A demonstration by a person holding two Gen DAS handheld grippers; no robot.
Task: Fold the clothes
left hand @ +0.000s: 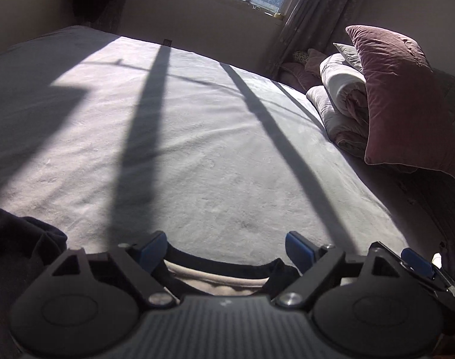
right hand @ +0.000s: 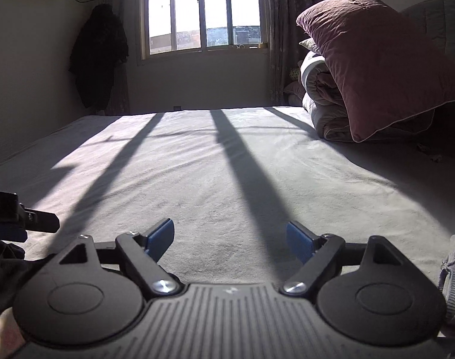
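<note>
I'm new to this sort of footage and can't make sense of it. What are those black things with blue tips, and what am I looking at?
Each picture comes from a camera on a handheld tool, looking along its two fingers. The left tool and the right tool are both open and hold nothing. Below the left one lies a dark garment with a pale lining, near the bed's edge. The bed is otherwise bare and sunlit, striped by window-frame shadows. On its right side a pillow leans on a rolled quilt.

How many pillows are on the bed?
2 that I can see: a big maroon pillow leaning on the folded quilt at the bed's right side, and a pale pillow peeking out behind it. More may be hidden.
</note>
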